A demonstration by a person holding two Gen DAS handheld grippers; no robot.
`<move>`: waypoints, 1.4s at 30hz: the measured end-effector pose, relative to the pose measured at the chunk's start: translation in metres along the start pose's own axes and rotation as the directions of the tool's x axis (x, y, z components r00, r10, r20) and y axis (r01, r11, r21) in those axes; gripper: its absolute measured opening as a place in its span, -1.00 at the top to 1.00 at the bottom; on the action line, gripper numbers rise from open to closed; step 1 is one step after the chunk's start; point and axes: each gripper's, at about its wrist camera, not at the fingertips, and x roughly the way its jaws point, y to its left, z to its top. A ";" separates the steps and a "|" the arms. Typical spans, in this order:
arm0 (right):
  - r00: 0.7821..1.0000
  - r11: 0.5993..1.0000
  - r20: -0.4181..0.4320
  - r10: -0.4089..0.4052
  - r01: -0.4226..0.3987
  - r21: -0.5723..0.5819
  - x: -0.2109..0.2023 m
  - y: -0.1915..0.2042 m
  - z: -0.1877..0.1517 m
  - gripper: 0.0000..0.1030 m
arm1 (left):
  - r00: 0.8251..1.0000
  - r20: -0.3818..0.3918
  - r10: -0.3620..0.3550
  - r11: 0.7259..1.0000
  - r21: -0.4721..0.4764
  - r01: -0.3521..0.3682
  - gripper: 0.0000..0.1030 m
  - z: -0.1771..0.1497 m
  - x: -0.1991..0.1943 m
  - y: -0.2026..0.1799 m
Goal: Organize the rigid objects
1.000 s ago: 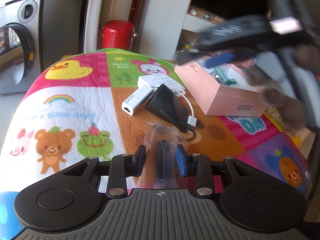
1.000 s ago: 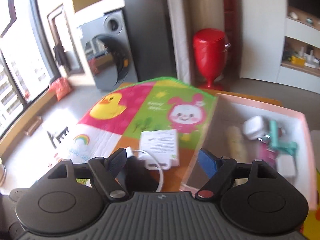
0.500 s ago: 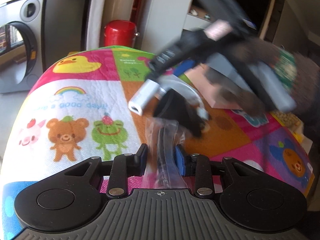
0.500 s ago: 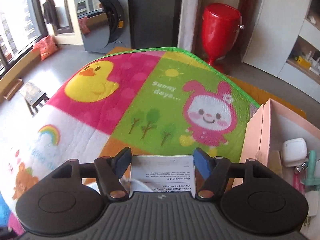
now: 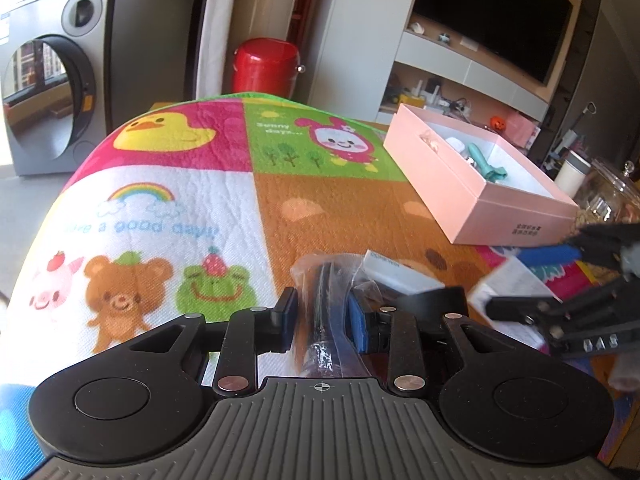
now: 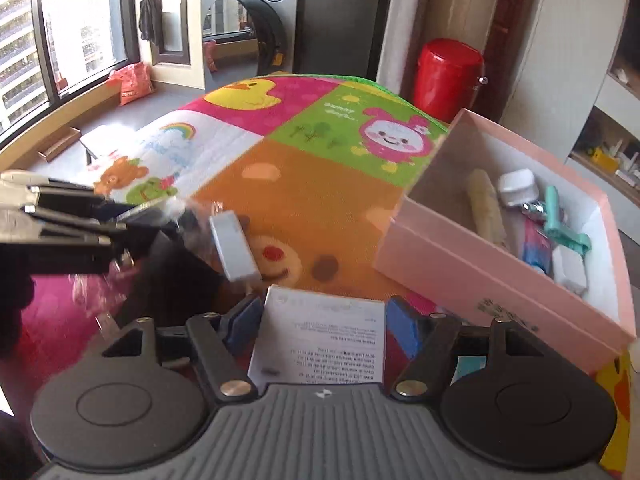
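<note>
My left gripper point(image 5: 322, 312) is shut on a clear plastic bag with a dark cable inside point(image 5: 326, 280), held low over the cartoon play mat point(image 5: 160, 200). My right gripper point(image 6: 322, 326) is shut on a white box with printed text point(image 6: 320, 340). A white adapter point(image 6: 234, 246) and a black object point(image 6: 176, 280) hang from or lie beside that box, between the two grippers. The open pink box point(image 6: 492, 276) with several small items sits to the right; it also shows in the left wrist view point(image 5: 476, 184). The right gripper appears blurred in the left wrist view point(image 5: 560, 280).
A red bin point(image 5: 266, 66) and a washing machine point(image 5: 48, 92) stand beyond the table. A glass jar point(image 5: 604, 196) and a white cup point(image 5: 572, 170) stand behind the pink box. A TV shelf point(image 5: 460, 80) is at the back right.
My right gripper closed on the white box and pulled it, with the adapter and black object, toward the near side. My left gripper kept the bagged cable and moved slightly.
</note>
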 end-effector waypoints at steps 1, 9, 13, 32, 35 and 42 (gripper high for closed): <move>0.999 0.999 0.012 -0.035 0.035 0.002 -0.003 -0.004 -0.009 -0.36 | 1.000 -0.003 0.003 1.000 -0.002 -0.003 0.38 0.003 0.002 -0.001; 0.983 0.972 0.158 -0.088 0.051 0.228 -0.033 -0.068 -0.026 -0.45 | 0.998 0.058 -0.015 0.998 -0.056 0.019 0.38 0.017 -0.022 0.001; 0.977 0.950 0.203 -0.066 -0.001 0.312 -0.015 -0.091 -0.010 -0.61 | 0.997 0.028 -0.075 0.996 0.043 0.074 0.38 0.016 -0.044 -0.014; 0.971 0.973 0.219 -0.092 0.041 0.228 -0.051 -0.046 -0.085 -0.61 | 0.994 -0.036 -0.107 0.990 0.084 0.110 0.18 0.016 0.022 -0.073; 0.963 0.965 0.251 -0.096 0.029 0.259 -0.050 -0.042 -0.095 -0.67 | 0.994 -0.049 -0.095 0.992 0.077 0.099 0.10 0.022 0.037 -0.080; 0.965 0.935 0.259 -0.036 -0.059 0.349 -0.042 -0.048 -0.100 -0.72 | 0.990 -0.021 -0.137 0.983 -0.127 0.133 0.00 0.041 0.056 -0.070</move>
